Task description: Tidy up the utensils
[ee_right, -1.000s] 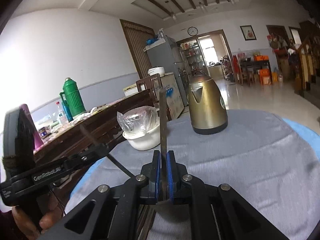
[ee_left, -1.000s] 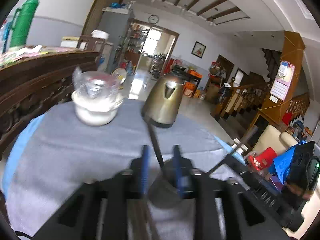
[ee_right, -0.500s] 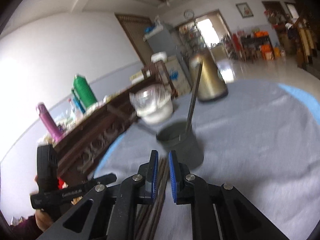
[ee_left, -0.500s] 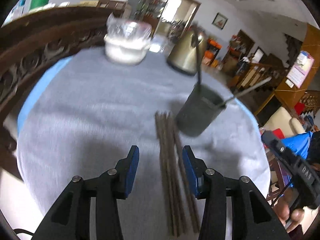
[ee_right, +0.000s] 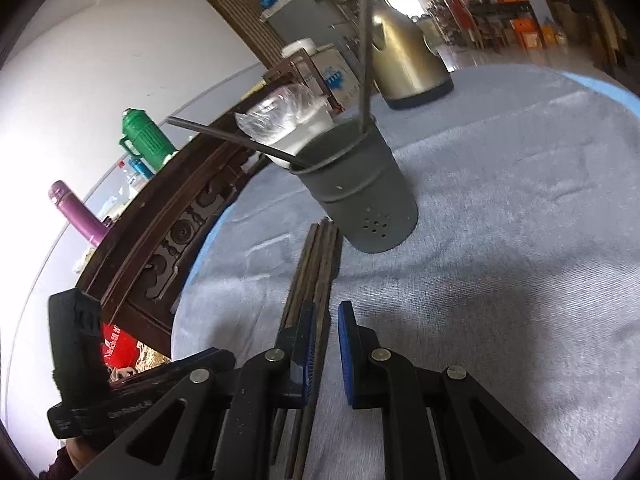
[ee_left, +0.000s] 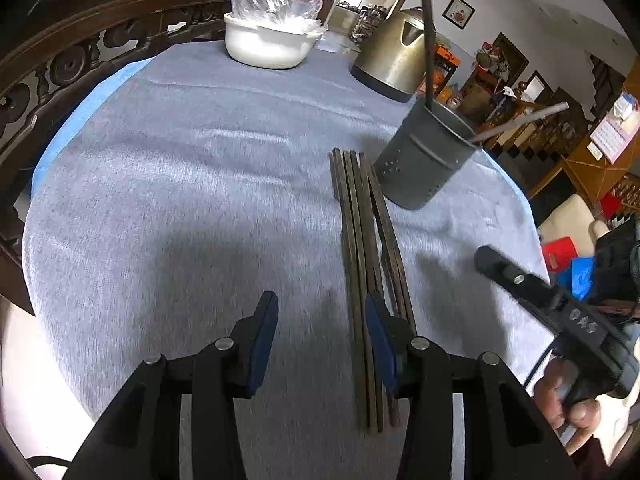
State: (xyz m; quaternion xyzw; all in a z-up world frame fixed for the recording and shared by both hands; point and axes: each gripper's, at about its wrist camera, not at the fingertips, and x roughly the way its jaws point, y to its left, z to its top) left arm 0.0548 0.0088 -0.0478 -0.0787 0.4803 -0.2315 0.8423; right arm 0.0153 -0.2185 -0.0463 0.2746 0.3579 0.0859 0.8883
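A dark grey perforated utensil cup [ee_left: 426,156] stands on the grey tablecloth with two dark chopsticks [ee_left: 427,36] leaning out of it. It also shows in the right wrist view [ee_right: 360,184]. Several dark chopsticks [ee_left: 364,264] lie side by side in front of the cup, also in the right wrist view [ee_right: 316,264]. My left gripper [ee_left: 322,332] is open and empty, its right finger over the bundle's near end. My right gripper [ee_right: 326,350] is open a little above the bundle, holding nothing.
A white bowl covered with plastic [ee_left: 268,36] and a brass-coloured kettle [ee_left: 394,60] stand at the table's far side. A carved dark wooden rail [ee_left: 80,48] runs along the left. The right gripper's body [ee_left: 560,312] hangs at the table's right edge.
Both grippers have pulled back from the cup and tilted down towards the table. The right gripper, shut on a chopstick a second ago, has let it go into the cup and opened.
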